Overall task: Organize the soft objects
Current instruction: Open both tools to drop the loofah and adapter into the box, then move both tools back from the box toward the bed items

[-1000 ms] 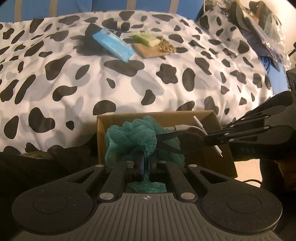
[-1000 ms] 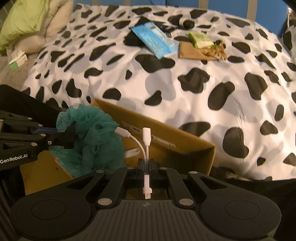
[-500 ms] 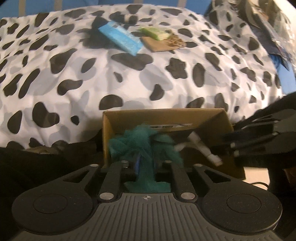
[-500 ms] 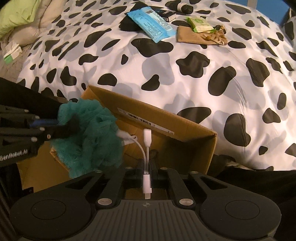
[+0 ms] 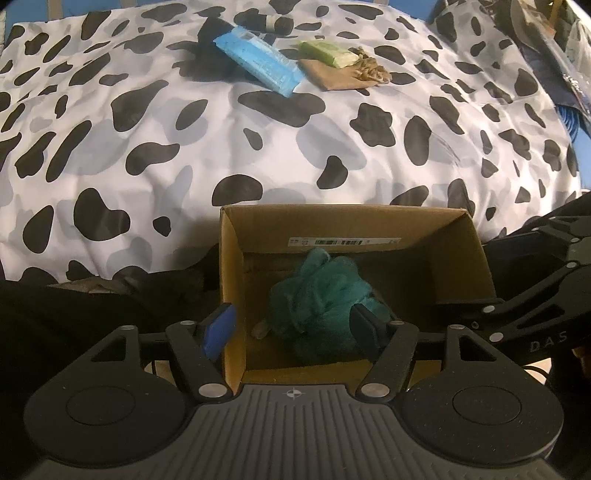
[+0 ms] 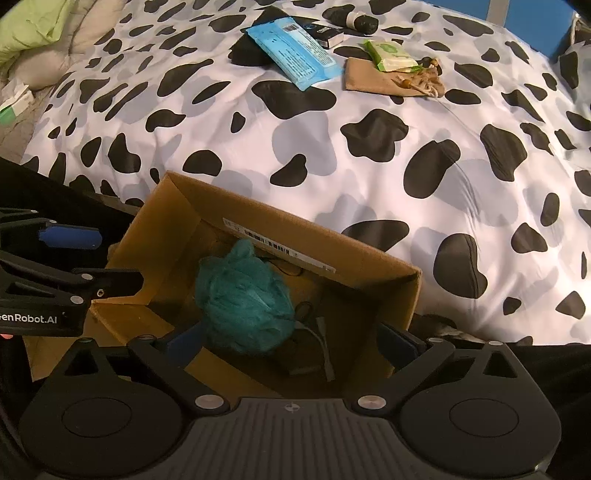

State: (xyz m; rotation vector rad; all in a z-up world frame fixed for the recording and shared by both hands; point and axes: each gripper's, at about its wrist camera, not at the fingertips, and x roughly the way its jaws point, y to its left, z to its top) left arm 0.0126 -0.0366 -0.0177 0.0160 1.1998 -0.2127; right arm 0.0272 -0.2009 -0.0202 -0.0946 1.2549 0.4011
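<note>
A teal mesh bath pouf (image 5: 317, 295) lies loose on the floor of an open cardboard box (image 5: 458, 251). My left gripper (image 5: 293, 329) hovers over the box with its jaws opening; the pouf shows between them, but the pads do not press it. In the right wrist view the pouf (image 6: 242, 299) rests beside a white adapter cable (image 6: 323, 345) in the same box (image 6: 166, 221). My right gripper (image 6: 291, 341) is spread wide above the box, its jaws opening, holding nothing. The left gripper (image 6: 92, 258) reaches in from the left edge.
The box sits against a cow-print duvet (image 5: 184, 147). At the far side of the bed lie a blue wipes pack (image 6: 291, 59), a green packet (image 6: 389, 55), a tan pouch (image 6: 373, 75) and a black item (image 6: 354, 20). A green pillow (image 6: 33, 22) is at the top left.
Both grippers went from shut to open. The left let go of the teal pouf and the right let go of the white cable; both now lie in the box.
</note>
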